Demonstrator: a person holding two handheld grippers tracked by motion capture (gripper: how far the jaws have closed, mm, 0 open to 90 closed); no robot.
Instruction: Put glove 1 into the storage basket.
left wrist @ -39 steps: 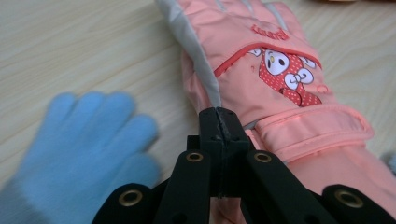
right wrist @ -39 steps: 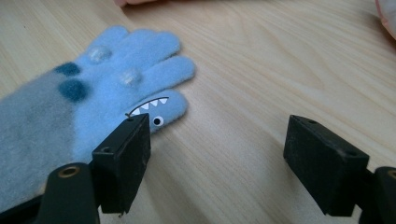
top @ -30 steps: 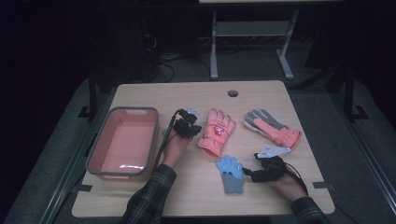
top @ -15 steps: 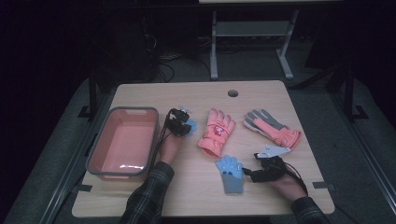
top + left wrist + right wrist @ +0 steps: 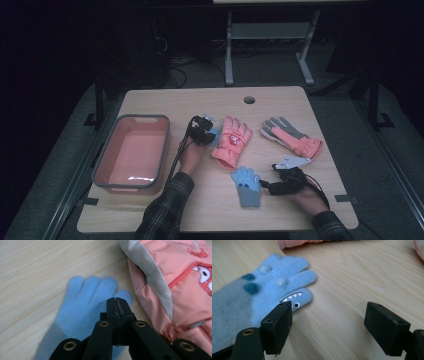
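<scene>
Your high view is dim, with a black room around the lit tabletop (image 5: 280, 107) and glare in the tray (image 5: 131, 152), while both gripper views are bright, the blue glove (image 5: 85, 305) soft and shadowed beneath your left gripper.

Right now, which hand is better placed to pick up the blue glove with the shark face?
The right. The right gripper is open, one jaw beside the shark-face glove. The left gripper is shut above the plain blue glove.
</scene>
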